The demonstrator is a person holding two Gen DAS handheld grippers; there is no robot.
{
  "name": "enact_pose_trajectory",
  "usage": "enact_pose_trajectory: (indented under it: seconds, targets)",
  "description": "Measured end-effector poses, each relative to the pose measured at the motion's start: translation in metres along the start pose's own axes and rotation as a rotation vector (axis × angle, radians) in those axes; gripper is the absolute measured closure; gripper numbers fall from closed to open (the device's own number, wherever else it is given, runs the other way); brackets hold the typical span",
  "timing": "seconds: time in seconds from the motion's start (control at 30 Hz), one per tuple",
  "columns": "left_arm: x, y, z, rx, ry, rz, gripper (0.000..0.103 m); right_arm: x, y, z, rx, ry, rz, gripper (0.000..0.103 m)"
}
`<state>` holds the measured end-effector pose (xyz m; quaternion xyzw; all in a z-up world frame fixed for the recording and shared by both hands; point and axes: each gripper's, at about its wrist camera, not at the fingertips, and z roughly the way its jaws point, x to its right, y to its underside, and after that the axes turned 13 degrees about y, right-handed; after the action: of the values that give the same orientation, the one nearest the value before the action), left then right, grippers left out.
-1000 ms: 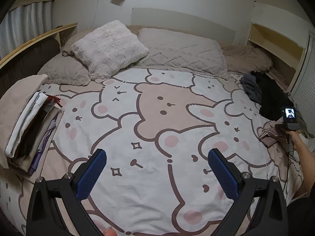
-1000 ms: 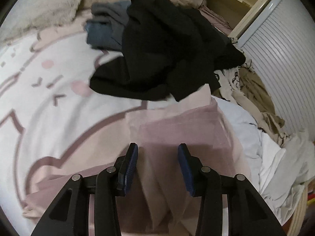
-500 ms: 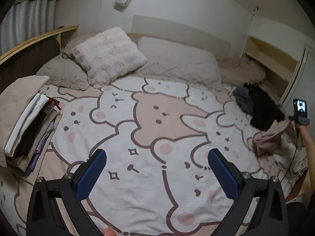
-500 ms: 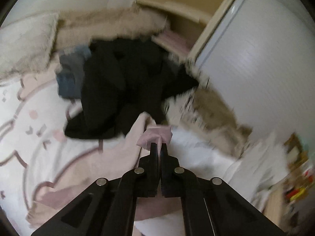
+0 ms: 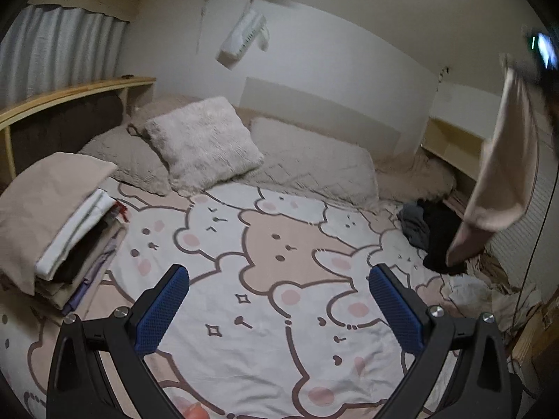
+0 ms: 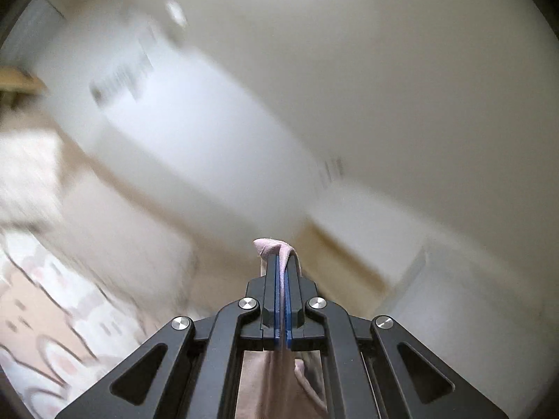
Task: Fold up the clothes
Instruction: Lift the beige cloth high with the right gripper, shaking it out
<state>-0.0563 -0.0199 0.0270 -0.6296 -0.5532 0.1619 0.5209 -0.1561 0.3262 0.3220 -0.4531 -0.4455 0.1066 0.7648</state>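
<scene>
Pink garment (image 6: 270, 248) held aloft for spreading.
Right gripper (image 6: 283, 272) clenched on it; left gripper (image 5: 279, 300) spread wide, empty, over bed (image 5: 265, 251).

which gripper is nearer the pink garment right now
Right. The right gripper is shut on the pink garment, which hangs lifted at the bed's right side. The left gripper is open over the bed's middle, well apart from it.
</scene>
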Motion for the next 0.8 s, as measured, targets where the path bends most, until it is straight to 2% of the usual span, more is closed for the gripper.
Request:
enact_pose_trajectory:
  seconds: [0.1, 0.17, 0.2, 0.27, 0.3, 0.33, 0.37, 0.43, 0.47, 0.5, 0.6, 0.63, 0.67, 0.77, 0.8]
  targets:
    - [-0.006, 0.0, -0.02, 0.037, 0.002, -0.022, 0.0, 0.023, -0.063, -0.061, 0.138, -0.048, 0.116, 0.101]
    - [-0.01, 0.002, -0.032, 0.058, -0.006, -0.022, 0.0, 0.033, -0.076, -0.075, 0.139, -0.082, 0.184, 0.101]
    - [-0.011, 0.003, -0.038, 0.067, -0.013, -0.017, 0.0, 0.023, -0.074, -0.073, 0.1, -0.09, 0.154, 0.101]
    - [-0.014, 0.006, -0.05, 0.076, -0.034, 0.001, 0.0, -0.006, -0.054, -0.072, 0.042, -0.112, 0.017, 0.102]
    - [-0.016, 0.008, -0.054, 0.079, -0.041, 0.006, 0.0, -0.007, -0.044, -0.075, 0.027, -0.142, 0.035, 0.102]
    - [-0.019, 0.009, -0.058, 0.084, -0.048, 0.006, 0.0, -0.003, -0.028, -0.075, 0.005, -0.164, 0.122, 0.101]
    - [-0.022, 0.01, -0.061, 0.084, -0.055, 0.004, 0.0, -0.017, -0.002, -0.067, -0.073, -0.177, 0.142, 0.101]
    - [-0.027, 0.012, -0.065, 0.083, -0.069, -0.001, 0.0, -0.064, 0.044, -0.058, -0.185, -0.228, -0.007, 0.102]
    - [-0.029, 0.014, -0.066, 0.077, -0.076, 0.0, 0.0, -0.071, 0.055, -0.06, -0.214, -0.256, 0.002, 0.102]
    - [-0.031, 0.015, -0.067, 0.07, -0.083, 0.0, 0.0, -0.074, 0.064, -0.061, -0.239, -0.285, 0.026, 0.102]
    - [-0.032, 0.019, -0.069, 0.059, -0.09, 0.004, 0.0, -0.037, 0.065, -0.074, -0.198, -0.266, 0.283, 0.102]
    - [-0.031, 0.02, -0.069, 0.056, -0.087, 0.007, 0.0, -0.032, 0.073, -0.076, -0.195, -0.266, 0.34, 0.102]
    - [-0.03, 0.021, -0.068, 0.053, -0.084, 0.01, 0.0, -0.043, 0.084, -0.077, -0.229, -0.28, 0.339, 0.102]
    - [-0.024, 0.024, -0.068, 0.04, -0.068, 0.023, 0.0, -0.124, 0.123, -0.076, -0.362, -0.358, -0.002, 0.102]
    - [-0.021, 0.025, -0.068, 0.035, -0.058, 0.03, 0.0, -0.13, 0.125, -0.079, -0.375, -0.398, -0.016, 0.102]
